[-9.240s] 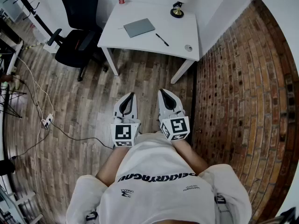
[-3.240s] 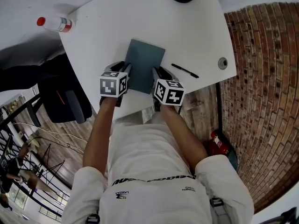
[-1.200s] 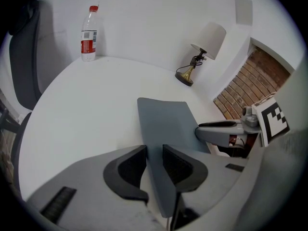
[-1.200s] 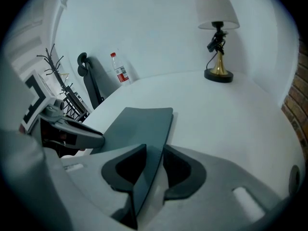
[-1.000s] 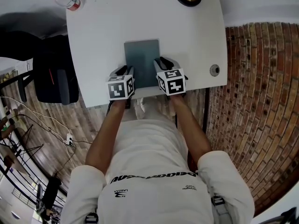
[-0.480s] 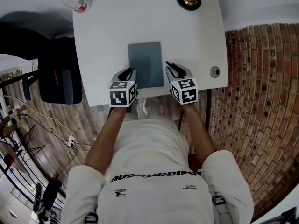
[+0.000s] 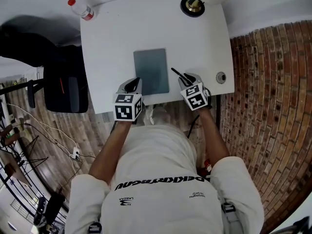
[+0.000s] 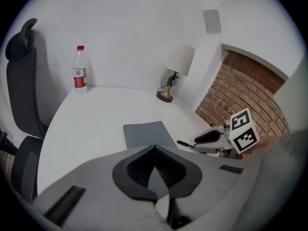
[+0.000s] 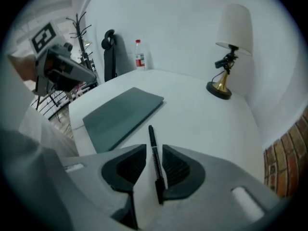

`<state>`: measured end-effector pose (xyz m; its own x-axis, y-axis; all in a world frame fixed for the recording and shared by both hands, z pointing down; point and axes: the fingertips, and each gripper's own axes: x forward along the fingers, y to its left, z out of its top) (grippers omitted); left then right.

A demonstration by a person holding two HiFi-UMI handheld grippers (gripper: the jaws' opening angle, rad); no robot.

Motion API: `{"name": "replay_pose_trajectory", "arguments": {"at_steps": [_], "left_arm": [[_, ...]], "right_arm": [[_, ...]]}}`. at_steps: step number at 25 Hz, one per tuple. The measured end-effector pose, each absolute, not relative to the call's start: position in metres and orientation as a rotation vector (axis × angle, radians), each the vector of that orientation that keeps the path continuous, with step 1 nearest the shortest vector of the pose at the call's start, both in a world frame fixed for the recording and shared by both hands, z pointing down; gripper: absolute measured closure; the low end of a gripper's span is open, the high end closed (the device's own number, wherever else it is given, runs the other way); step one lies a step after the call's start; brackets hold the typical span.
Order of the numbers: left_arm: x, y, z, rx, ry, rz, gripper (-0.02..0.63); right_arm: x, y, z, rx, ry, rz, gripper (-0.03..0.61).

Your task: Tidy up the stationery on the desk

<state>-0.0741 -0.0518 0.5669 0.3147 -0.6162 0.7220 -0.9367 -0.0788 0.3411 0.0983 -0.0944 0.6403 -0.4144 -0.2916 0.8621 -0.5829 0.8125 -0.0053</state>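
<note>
A black pen [image 9: 153,150] lies on the white desk [image 7: 112,43], right of a grey notebook [image 7: 151,71]. My right gripper [image 9: 154,146] is open around the pen, which runs along the gap close to the right finger [image 9: 179,165], with bare desk showing between it and the left finger. In the head view the pen [image 7: 176,74] sticks out of the right gripper [image 7: 188,78] toward the notebook's right edge. My left gripper [image 8: 154,148] is shut on nothing, just before the notebook [image 8: 147,134] at its near left corner. The head view shows this left gripper [image 7: 135,83] beside the notebook.
A brass desk lamp [image 7: 193,5] stands at the desk's far right and a water bottle [image 7: 81,9] at the far left corner. A round cable grommet [image 7: 221,77] sits near the right edge. A black office chair [image 7: 63,89] is left of the desk, a brick wall on the right.
My right gripper has moved right, away from the notebook, and now has the pen between its jaws. The left gripper has stayed by the notebook's near left corner.
</note>
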Motion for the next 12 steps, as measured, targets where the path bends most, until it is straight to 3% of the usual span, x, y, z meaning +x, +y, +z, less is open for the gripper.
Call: {"name": "replay_pose_trajectory", "arguments": {"at_steps": [12], "left_arm": [[-0.065, -0.032, 0.555, 1.839, -1.382, 0.525, 0.615]], "right_arm": [[0.113, -0.086, 0.666, 0.501, -1.923, 0.295, 0.531]]}}
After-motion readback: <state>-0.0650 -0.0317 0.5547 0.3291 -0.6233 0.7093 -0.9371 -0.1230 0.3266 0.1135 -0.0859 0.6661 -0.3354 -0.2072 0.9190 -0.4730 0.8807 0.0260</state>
